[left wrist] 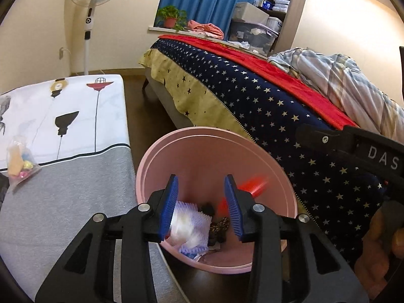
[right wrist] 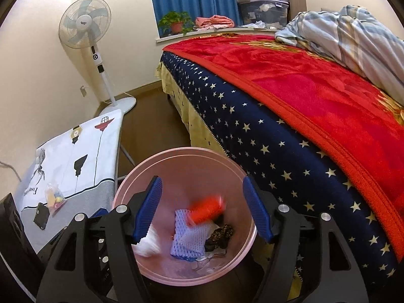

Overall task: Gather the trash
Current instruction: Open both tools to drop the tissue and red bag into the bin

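Over the pink bin [left wrist: 192, 151], we hold both claws above the rim: the left gripper [left wrist: 201, 208] has its blue pads spread with nothing pinched between them, and the right gripper [right wrist: 202, 209] stands wider apart, likewise empty. Below and ahead of the claws, a blurred red-orange scrap [right wrist: 205, 210] appears to be in mid-fall, and a white wad [right wrist: 149, 243] shows blurred by the right claw's left pad; we judge both light, soft and crushable, easy to nip anywhere. At the bin's bottom lie a pale blue foam net [right wrist: 188, 236] and dark crumpled wrappers [right wrist: 219, 237], also limp and weightless by our reading. To the left of the claws a small clear bag [left wrist: 20, 162] of coloured bits rests on the cloth-covered table [left wrist: 63, 202]; whether it counts as trash we cannot tell, but its slack film would best be pinched at a loose edge. Close on the right the star-print bed [right wrist: 252, 131] crowds the bin; a standing fan [right wrist: 85, 25] stands well beyond.
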A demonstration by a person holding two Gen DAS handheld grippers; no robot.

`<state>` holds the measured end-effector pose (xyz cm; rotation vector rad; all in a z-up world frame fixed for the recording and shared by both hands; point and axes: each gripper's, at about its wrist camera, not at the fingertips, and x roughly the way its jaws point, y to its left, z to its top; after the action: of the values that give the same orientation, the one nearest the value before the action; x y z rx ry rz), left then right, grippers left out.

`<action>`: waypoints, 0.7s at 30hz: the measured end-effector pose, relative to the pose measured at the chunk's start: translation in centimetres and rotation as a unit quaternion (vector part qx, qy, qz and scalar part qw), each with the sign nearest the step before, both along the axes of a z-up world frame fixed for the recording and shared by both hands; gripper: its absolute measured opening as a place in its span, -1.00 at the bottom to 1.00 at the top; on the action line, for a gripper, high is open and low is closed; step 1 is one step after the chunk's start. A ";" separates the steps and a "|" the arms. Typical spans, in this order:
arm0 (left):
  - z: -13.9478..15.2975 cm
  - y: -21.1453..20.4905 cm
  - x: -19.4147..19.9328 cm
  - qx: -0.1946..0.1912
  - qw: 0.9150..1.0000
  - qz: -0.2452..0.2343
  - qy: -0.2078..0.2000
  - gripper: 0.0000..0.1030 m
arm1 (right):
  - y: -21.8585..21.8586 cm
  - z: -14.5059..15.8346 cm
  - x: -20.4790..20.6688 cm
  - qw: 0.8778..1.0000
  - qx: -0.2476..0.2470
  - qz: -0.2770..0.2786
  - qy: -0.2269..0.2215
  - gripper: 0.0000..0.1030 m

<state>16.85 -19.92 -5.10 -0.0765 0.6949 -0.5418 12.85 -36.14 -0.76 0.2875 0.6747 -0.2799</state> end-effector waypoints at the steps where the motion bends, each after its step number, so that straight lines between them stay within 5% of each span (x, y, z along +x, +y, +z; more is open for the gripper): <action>1: 0.0 0.1 -0.1 0.000 1.000 0.001 0.000 -0.27 | 0.1 0.0 0.0 1.000 0.000 0.001 -0.001 0.29; 12: 2.0 3.0 -1.5 0.005 0.999 0.026 -0.023 -0.27 | 1.1 0.4 -1.0 1.000 0.011 0.015 -0.018 0.29; 21: 2.5 9.1 -2.1 0.007 0.995 0.093 -0.025 -0.27 | 5.3 1.3 -0.7 0.997 0.022 0.063 -0.041 0.27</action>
<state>14.70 -10.81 -2.65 -0.1125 0.6356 -0.3598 12.13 -30.87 0.51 0.2952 0.6153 -0.1316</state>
